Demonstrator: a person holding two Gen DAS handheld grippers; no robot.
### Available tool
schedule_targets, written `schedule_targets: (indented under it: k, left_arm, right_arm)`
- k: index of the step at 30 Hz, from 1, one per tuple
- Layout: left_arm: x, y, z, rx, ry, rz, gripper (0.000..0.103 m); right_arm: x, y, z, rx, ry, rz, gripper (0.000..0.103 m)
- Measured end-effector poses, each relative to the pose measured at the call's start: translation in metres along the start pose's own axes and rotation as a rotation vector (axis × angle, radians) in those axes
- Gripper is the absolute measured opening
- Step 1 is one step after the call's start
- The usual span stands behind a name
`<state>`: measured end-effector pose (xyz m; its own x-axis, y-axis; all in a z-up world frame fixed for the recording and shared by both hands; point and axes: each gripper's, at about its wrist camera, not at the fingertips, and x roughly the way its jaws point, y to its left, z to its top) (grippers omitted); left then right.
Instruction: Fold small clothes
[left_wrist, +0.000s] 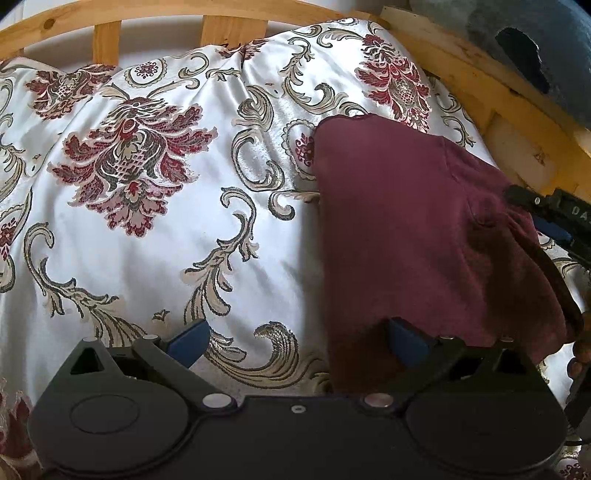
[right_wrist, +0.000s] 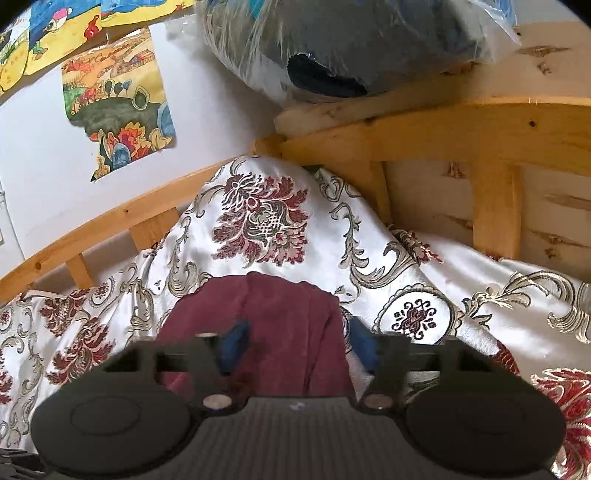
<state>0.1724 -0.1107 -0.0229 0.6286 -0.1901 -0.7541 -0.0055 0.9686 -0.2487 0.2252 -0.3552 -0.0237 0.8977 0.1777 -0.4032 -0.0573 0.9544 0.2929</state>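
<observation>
- One maroon garment (left_wrist: 424, 229) lies on the bed's white bedspread (left_wrist: 147, 236) with its red and gold floral pattern, near the wooden bed frame (left_wrist: 229, 29).
- Left gripper (left_wrist: 299, 341) has its jaws wide; its right blue pad sits at the garment's near edge, the left pad over bare bedspread, nothing clamped.
- Right gripper (right_wrist: 295, 345) has its jaws partly closed with a fold of the garment (right_wrist: 280, 317) between them; whether the pads press it, I cannot tell.
- Colourful drawings (right_wrist: 118, 99) hang on the wall, and a plastic-wrapped dark bundle (right_wrist: 351, 44) rests above the frame.
</observation>
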Motion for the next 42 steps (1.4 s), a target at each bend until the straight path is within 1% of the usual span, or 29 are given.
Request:
schedule_targets:
  k: [1, 3, 4, 6, 11, 15, 19, 22, 23, 24, 25, 26, 27, 28, 29, 31, 34, 36, 39, 42]
  left_arm:
    - [0.0, 0.0, 0.0, 0.001, 0.001, 0.0, 0.102]
    - [0.0, 0.0, 0.0, 0.0, 0.001, 0.0, 0.102]
    - [0.0, 0.0, -0.001, 0.0, 0.0, 0.0, 0.102]
    - [0.0, 0.0, -0.001, 0.0, 0.0, -0.001, 0.102]
    - [-0.002, 0.0, -0.001, 0.004, -0.002, -0.014, 0.102]
    - [-0.004, -0.006, -0.002, 0.02, -0.011, -0.019, 0.102]
    - [-0.007, -0.01, -0.004, 0.038, -0.019, -0.025, 0.102]
    - [-0.007, -0.01, -0.005, 0.045, -0.018, -0.028, 0.102]
    - [-0.007, -0.009, -0.005, 0.044, -0.016, -0.028, 0.102]
    - [-0.007, -0.009, -0.005, 0.042, -0.014, -0.029, 0.102]
    - [-0.006, -0.008, -0.005, 0.04, -0.011, -0.028, 0.102]
    - [-0.006, -0.008, -0.005, 0.037, -0.008, -0.027, 0.102]
    - [-0.006, -0.008, -0.005, 0.035, -0.006, -0.025, 0.102]
    - [-0.005, -0.008, -0.005, 0.034, -0.005, -0.025, 0.102]
    - [-0.006, -0.008, -0.006, 0.033, -0.005, -0.024, 0.102]
    - [-0.006, -0.007, -0.006, 0.036, -0.005, -0.024, 0.102]
    - [-0.005, -0.008, -0.006, 0.036, -0.006, -0.023, 0.102]
    - [-0.005, -0.008, -0.006, 0.033, -0.005, -0.021, 0.102]
    - [-0.005, -0.008, -0.006, 0.033, -0.004, -0.018, 0.102]
    - [-0.005, -0.009, -0.006, 0.035, -0.004, -0.016, 0.102]
  right_arm:
    - [0.001, 0.001, 0.0, -0.006, 0.005, -0.001, 0.031]
    - [0.002, 0.003, -0.002, -0.024, 0.014, 0.005, 0.025]
    - [0.002, 0.005, -0.002, -0.035, 0.017, 0.004, 0.02]
    - [0.001, 0.009, -0.002, -0.059, 0.019, -0.002, 0.016]
    - [0.003, 0.009, 0.002, -0.106, 0.001, -0.029, 0.014]
    - [0.015, -0.003, 0.002, -0.046, 0.015, -0.034, 0.014]
    - [0.026, -0.011, 0.0, -0.015, 0.019, -0.043, 0.013]
    - [0.03, -0.017, 0.002, 0.031, 0.037, -0.023, 0.014]
    - [0.03, -0.019, 0.002, 0.048, 0.04, -0.014, 0.015]
    - [0.03, -0.021, 0.003, 0.063, 0.045, -0.002, 0.019]
    - [0.029, -0.023, 0.003, 0.075, 0.05, 0.008, 0.026]
    - [0.029, -0.027, 0.003, 0.093, 0.054, 0.018, 0.03]
    - [0.029, -0.03, 0.004, 0.115, 0.056, 0.027, 0.036]
    - [0.029, -0.033, 0.004, 0.137, 0.059, 0.038, 0.041]
    - [0.03, -0.036, 0.004, 0.16, 0.063, 0.051, 0.043]
    - [0.032, -0.042, 0.004, 0.203, 0.077, 0.079, 0.055]
    - [0.037, -0.046, 0.003, 0.258, 0.096, 0.121, 0.063]
    - [0.041, -0.045, 0.003, 0.256, 0.118, 0.137, 0.066]
    - [0.046, -0.041, 0.001, 0.216, 0.145, 0.115, 0.066]
    - [0.048, -0.04, -0.001, 0.208, 0.151, 0.112, 0.067]
